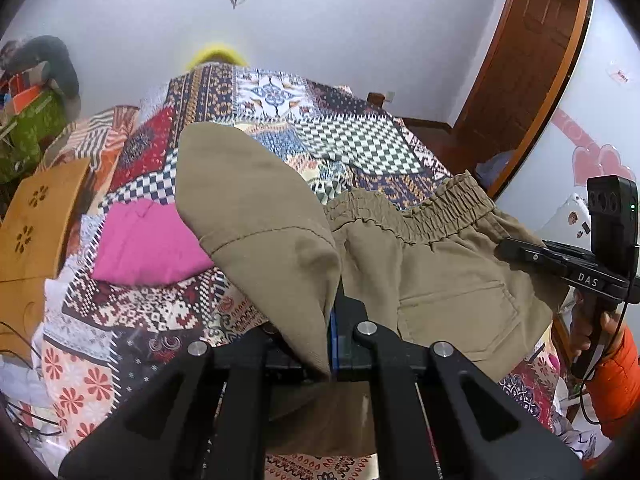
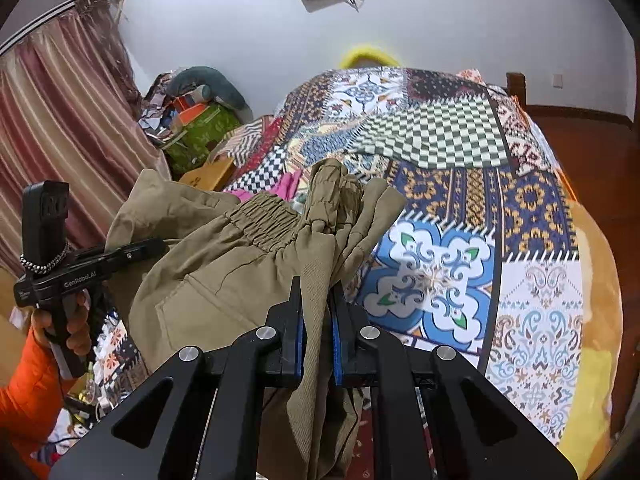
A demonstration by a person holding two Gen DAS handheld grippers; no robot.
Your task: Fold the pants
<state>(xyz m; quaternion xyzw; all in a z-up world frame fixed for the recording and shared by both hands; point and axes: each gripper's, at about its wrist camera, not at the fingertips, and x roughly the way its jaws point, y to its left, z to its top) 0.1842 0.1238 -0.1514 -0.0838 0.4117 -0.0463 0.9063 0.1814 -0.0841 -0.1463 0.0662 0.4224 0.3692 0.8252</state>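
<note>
Both tools are clamped on the khaki pants (image 1: 420, 264), which hang lifted above the bed's patchwork bedspread (image 1: 360, 140). In the left wrist view the left tool (image 1: 332, 344) has its jaws drawn narrow on a fold of the khaki cloth that billows up and hides most of the pinch; the right tool (image 1: 516, 250) shows from the side at the far edge of the pants, below the elastic waistband (image 1: 432, 208), held by a hand (image 1: 588, 328) in an orange sleeve (image 1: 616, 384). Only this view shows a folded pink cloth (image 1: 148, 248) lying on the bedspread beside the pants, a wooden door (image 1: 524, 64) and heart stickers (image 1: 596, 164) on the wall. The right wrist view gives the clearer grip: the right tool (image 2: 318, 340) has blue pads (image 2: 337, 354) pressing a bunched strip of the pants between them, and the left tool (image 2: 152, 246) reaches in from the side. Only here does a striped curtain (image 2: 60, 112) appear.
</note>
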